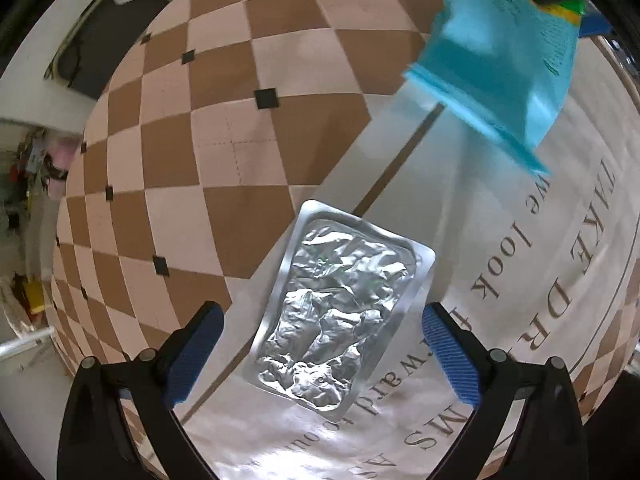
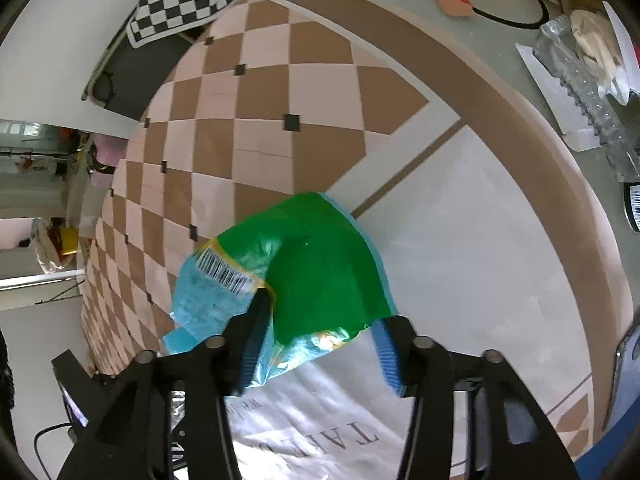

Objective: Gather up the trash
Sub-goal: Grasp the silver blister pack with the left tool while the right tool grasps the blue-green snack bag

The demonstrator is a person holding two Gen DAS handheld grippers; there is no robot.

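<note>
The left gripper [image 1: 322, 350] stood spread wide around a crumpled foil blister pack [image 1: 334, 314] lying lower centre on the printed rug [image 1: 500, 280], its pads apart from the pack. The right gripper [image 2: 316, 344] appeared to pinch a green-and-blue snack wrapper [image 2: 304, 276], mid-frame. The slick foil could skid or buckle as the pads closed. Rug lettering read "TAKE", "we look", "forward"; the wrapper's barcode was illegible.

Crumpled silver foil tray [image 1: 340, 316] lies flat; blue-green snack wrapper [image 2: 296, 280] is held aloft.
</note>
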